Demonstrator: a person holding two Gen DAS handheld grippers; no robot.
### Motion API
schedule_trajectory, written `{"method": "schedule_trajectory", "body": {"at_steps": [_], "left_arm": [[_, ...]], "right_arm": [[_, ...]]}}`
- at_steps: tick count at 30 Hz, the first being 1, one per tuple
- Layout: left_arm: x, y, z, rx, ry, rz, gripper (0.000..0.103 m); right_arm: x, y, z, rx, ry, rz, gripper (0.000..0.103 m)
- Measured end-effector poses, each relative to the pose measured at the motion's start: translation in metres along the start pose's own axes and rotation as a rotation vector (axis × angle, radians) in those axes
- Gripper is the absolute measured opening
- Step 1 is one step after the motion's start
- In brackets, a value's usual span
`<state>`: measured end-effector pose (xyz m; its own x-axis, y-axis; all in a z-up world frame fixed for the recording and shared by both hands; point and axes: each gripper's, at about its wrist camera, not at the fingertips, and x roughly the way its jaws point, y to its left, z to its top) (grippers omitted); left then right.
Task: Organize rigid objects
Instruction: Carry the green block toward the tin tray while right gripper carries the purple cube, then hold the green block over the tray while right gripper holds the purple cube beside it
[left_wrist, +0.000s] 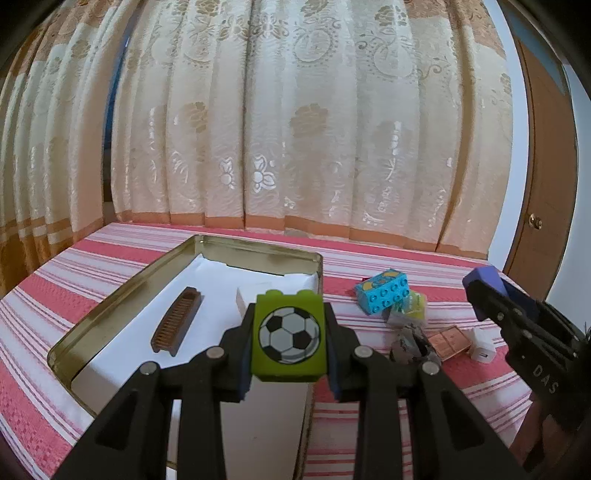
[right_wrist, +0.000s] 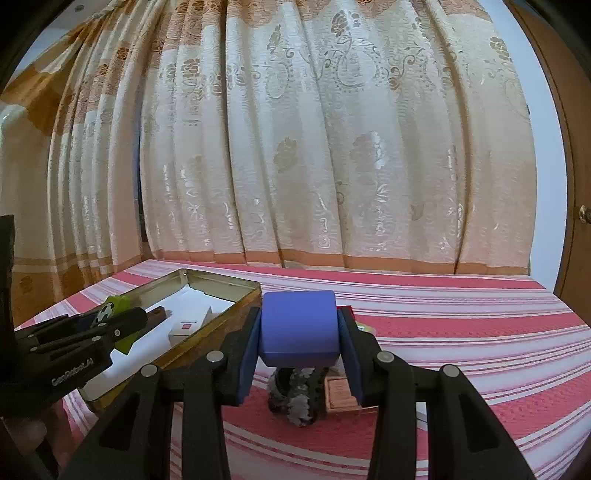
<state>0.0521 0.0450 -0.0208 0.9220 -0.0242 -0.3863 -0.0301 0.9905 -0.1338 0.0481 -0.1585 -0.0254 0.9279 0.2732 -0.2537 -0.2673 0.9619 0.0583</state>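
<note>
My left gripper (left_wrist: 289, 332) is shut on a green toy brick with a football picture (left_wrist: 289, 334), held above the near right part of an open gold tin (left_wrist: 122, 291). A brown comb (left_wrist: 177, 319) and a white box (left_wrist: 245, 301) lie inside the tin on white paper. My right gripper (right_wrist: 299, 328) is shut on a blue box (right_wrist: 299, 326), held above the striped cloth just right of the tin (right_wrist: 221, 321). In the left wrist view the right gripper (left_wrist: 491, 291) shows at the right edge with the blue box (left_wrist: 484, 277).
On the red and white striped cloth (right_wrist: 461, 332) right of the tin lie a blue toy brick (left_wrist: 382, 291), a yellowish packet (left_wrist: 410, 308), a grey crumpled thing (right_wrist: 295, 398), a copper-coloured flat case (left_wrist: 448, 341) and a small white cube (left_wrist: 482, 349). A curtain hangs behind; a wooden door (left_wrist: 546, 184) stands at the right.
</note>
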Motion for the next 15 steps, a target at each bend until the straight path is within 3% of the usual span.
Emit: {"method": "schedule_trajectory", "body": {"at_steps": [15], "left_arm": [[-0.002, 0.013, 0.0, -0.016, 0.0, 0.025, 0.03]], "right_arm": [[0.004, 0.016, 0.0, -0.015, 0.002, 0.04, 0.043]]}}
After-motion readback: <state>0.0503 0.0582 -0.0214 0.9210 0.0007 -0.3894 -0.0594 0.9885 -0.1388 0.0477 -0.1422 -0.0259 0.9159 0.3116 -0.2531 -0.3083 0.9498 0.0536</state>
